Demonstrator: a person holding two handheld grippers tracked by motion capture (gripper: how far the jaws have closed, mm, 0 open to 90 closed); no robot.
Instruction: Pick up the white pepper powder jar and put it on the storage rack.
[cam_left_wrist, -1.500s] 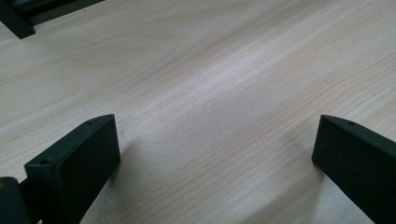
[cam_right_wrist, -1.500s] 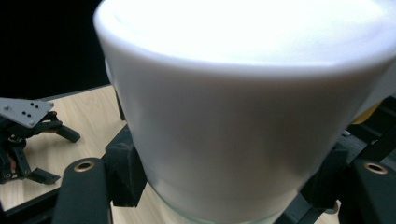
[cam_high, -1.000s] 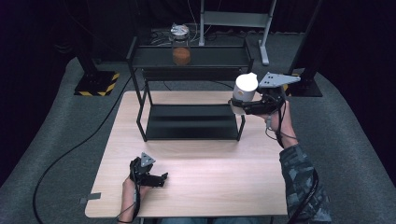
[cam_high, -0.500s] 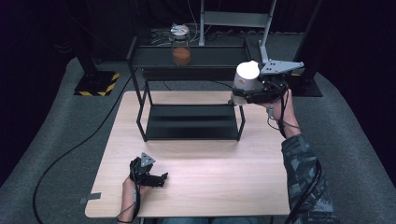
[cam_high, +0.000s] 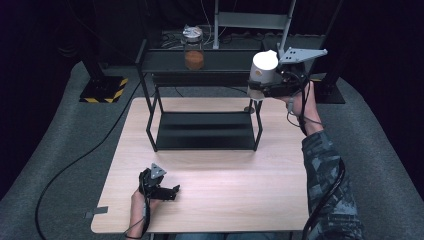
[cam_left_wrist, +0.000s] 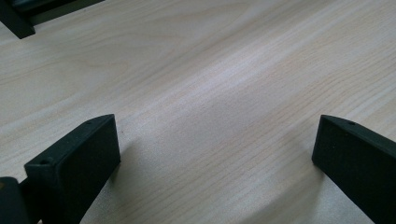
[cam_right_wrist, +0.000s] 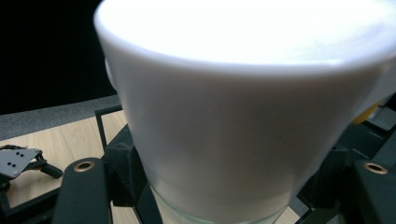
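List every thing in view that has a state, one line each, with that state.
White container: upright, lid on, held in the air beside the rack's top shelf.
Right gripper: shut on the white container's lower part.
Left gripper: open, nothing between its fingers, low over the table.
Jar: upright, lid on, standing on the rack's top shelf.

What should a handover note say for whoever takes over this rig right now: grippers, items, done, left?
Right gripper: shut on the white container, held in the air beside the black rack's top shelf, at its right end.
Left gripper: open, holding nothing, low over the table at the near edge.
Glass jar with a metal lid stands on the top shelf.
Done: container picked up.
Left: probably set it on the rack, likely the top shelf.
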